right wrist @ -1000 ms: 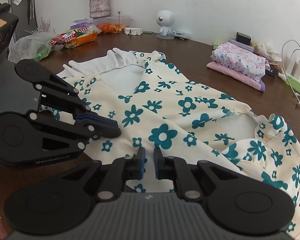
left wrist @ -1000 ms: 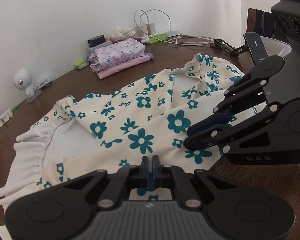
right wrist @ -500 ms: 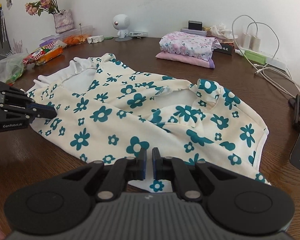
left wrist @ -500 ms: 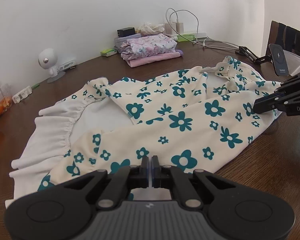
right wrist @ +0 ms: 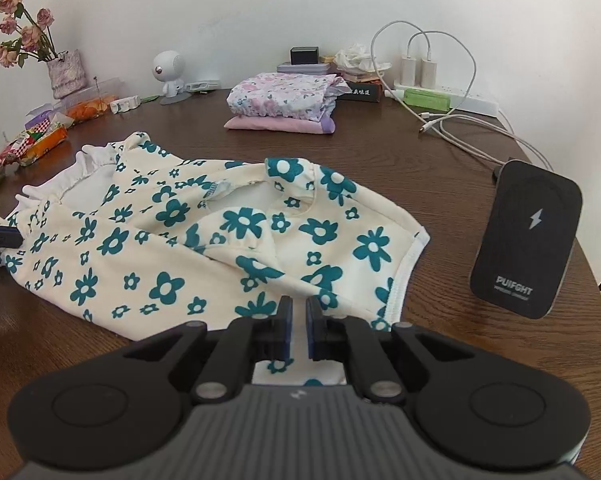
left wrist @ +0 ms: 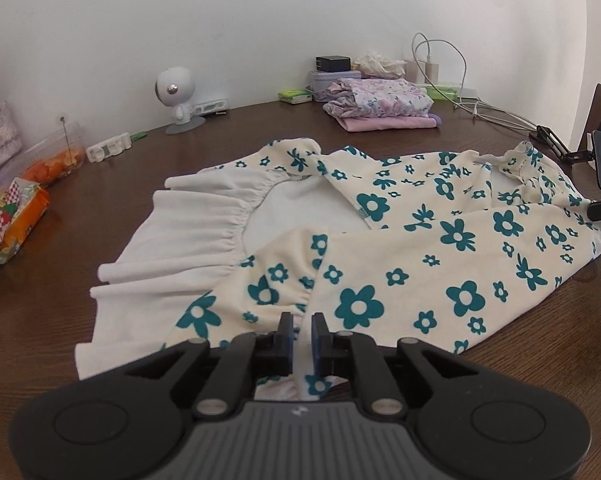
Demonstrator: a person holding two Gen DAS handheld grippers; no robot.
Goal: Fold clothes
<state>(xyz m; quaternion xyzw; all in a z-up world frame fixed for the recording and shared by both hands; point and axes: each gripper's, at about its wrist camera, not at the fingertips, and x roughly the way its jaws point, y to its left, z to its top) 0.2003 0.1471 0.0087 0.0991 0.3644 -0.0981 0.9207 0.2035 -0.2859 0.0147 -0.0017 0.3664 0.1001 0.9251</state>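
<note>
Left gripper [left wrist: 299,330] jaws opening, dress [left wrist: 400,248] hem between them. Right gripper [right wrist: 295,330] clamped on dress, lower centre.

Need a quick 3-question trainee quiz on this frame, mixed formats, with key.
1. True or false: the folded pile sits on top of the dress.
2. In the right wrist view, what stands on the table just right of the dress? A) charger B) vase C) snack packet
3. Fill in: the cloth caught between the right gripper fingers belongs to the ____.

Key
1. False: the pile lies apart from the dress, farther back near the wall.
2. A
3. dress
</note>
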